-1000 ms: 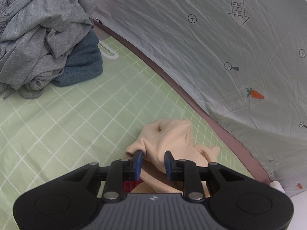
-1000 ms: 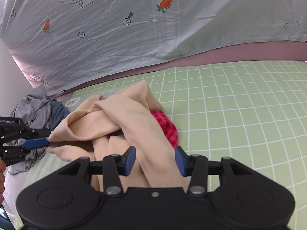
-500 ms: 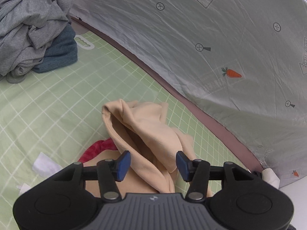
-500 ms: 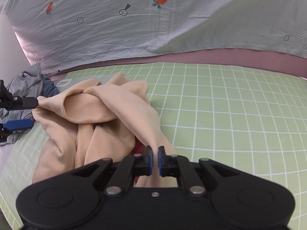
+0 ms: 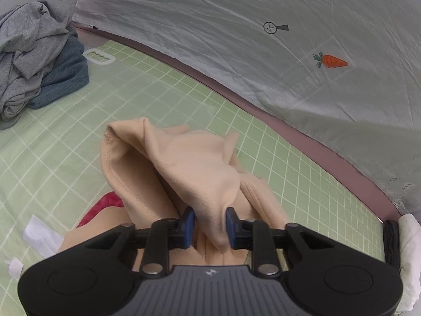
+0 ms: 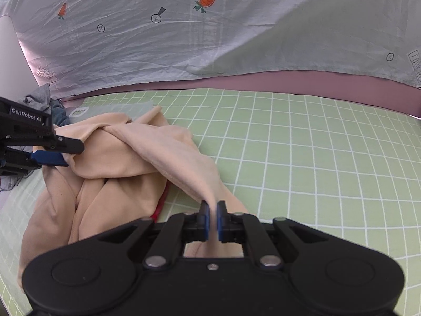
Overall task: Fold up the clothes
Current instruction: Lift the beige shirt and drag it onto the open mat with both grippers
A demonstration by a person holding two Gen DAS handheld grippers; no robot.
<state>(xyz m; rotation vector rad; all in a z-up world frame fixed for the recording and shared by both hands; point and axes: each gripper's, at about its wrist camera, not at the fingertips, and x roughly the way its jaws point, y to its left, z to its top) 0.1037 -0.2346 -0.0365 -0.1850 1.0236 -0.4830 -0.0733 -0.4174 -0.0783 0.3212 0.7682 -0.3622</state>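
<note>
A crumpled beige garment lies on the green grid mat, covering a red cloth that peeks out at its left. My left gripper has its jaws closing, with a thick fold of the beige garment filling the space between the blue pads. In the right wrist view the garment spreads to the left. There my right gripper is shut on a thin edge of it, and the left gripper holds the far side. A sliver of red cloth shows beneath.
A pile of grey clothes on a teal one sits at the mat's far left corner. A grey carrot-print sheet hangs behind the mat. White paper scraps lie near left, and a white cloth at the right edge.
The left gripper let go of one corner, shifted along the garment, opened wide and came in around a new fold. The right gripper closed on an edge and kept its hold.
</note>
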